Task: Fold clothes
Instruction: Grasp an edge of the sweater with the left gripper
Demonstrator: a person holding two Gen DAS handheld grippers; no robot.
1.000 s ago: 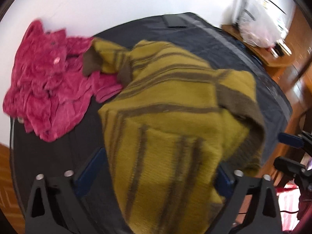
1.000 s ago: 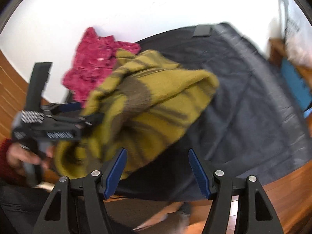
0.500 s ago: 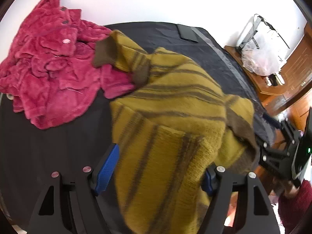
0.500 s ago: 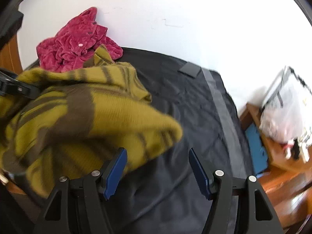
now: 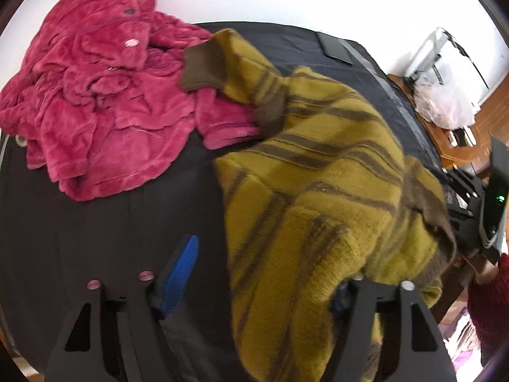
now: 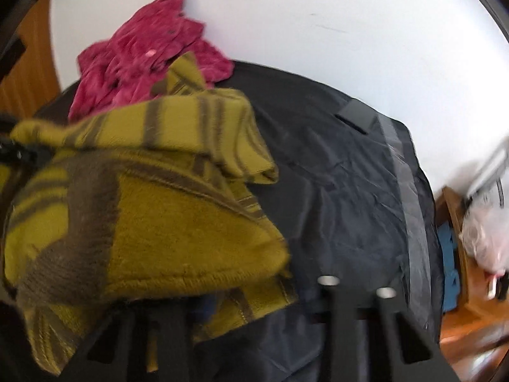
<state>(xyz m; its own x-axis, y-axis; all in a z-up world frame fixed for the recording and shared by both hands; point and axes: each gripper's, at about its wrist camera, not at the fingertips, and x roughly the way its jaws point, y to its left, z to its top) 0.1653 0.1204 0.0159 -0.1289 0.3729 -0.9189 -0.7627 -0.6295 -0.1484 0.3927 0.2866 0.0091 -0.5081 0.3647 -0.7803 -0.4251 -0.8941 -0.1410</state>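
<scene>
An olive-yellow knit sweater with brown stripes [image 5: 318,191] lies bunched on the dark cloth-covered table [image 5: 95,222]. It also shows in the right wrist view [image 6: 143,207]. My left gripper [image 5: 264,273] is open, and the sweater drapes over its right finger. My right gripper [image 6: 264,289] has the sweater over its left finger; I cannot tell how the jaws stand. The right gripper's body shows at the far right of the left wrist view [image 5: 477,210]. A crimson fleece garment [image 5: 105,95] lies crumpled at the table's far left, partly under the sweater's brown cuff [image 5: 203,70].
A white wall [image 6: 318,16] runs behind the table. A wooden side cabinet [image 5: 451,133] with a plastic bag [image 5: 445,102] stands to the right. A small dark flat object [image 6: 356,116] lies at the table's far edge. Bare dark cloth [image 6: 350,191] spreads right of the sweater.
Both grippers have closed in on the sweater. The right gripper's left finger is now under the sweater's edge. The sweater has shifted right in the left wrist view.
</scene>
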